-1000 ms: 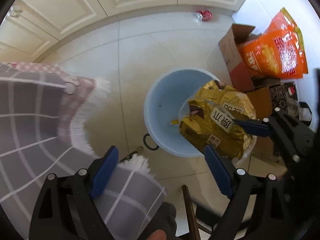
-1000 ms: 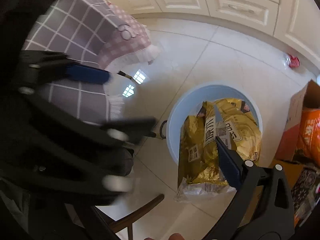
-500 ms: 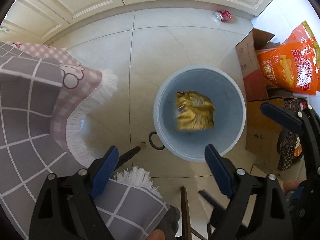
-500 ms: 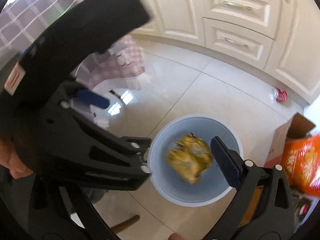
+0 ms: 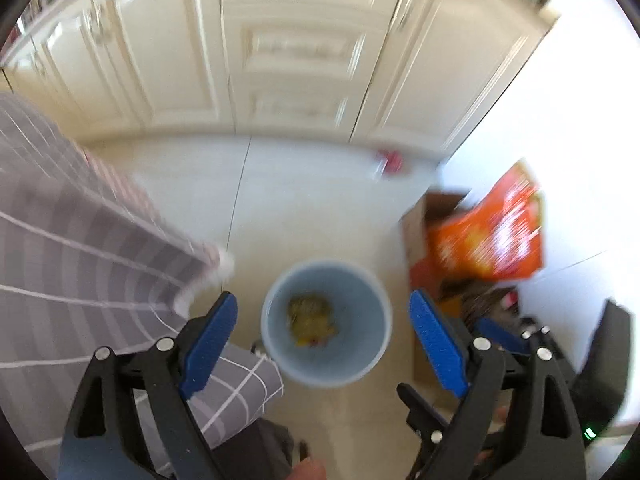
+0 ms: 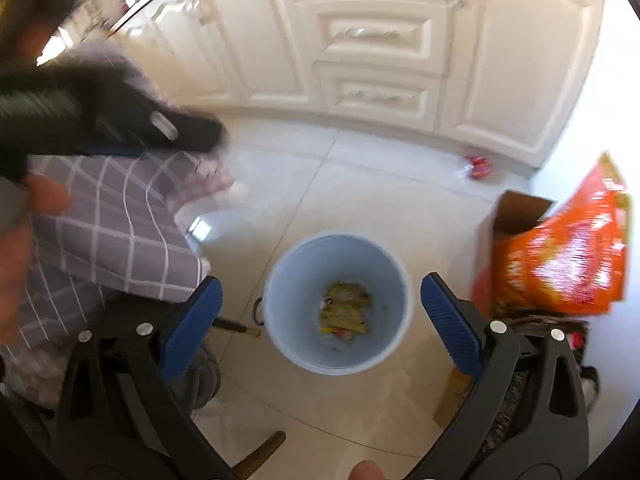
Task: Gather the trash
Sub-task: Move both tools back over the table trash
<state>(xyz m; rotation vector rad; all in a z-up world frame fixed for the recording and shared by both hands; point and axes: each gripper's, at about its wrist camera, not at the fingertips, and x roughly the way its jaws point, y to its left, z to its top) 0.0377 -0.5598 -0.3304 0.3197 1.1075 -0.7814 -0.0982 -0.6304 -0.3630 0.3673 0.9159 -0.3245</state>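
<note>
Your left tongs and right tongs both gape wide, gripping nothing, above the blue bucket on the floor. Gold snack bag lies crumpled at the bucket's bottom.

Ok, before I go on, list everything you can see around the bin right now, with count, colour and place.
bucket: one, light blue, on the floor tiles, centre of both views.
gold wrapper: one, gold-yellow, crumpled at the bottom of the bucket.
red wrapper: one, red, on the floor by the cabinet base, far right.
orange bag: one, orange, standing in a cardboard box right of the bucket.
tablecloth: one, grey check with pink edge, hanging at left.
cabinets: cream, along the back.
left gripper: blue pads, open, empty, above the bucket.
right gripper: blue pads, open, empty, above the bucket.
</note>
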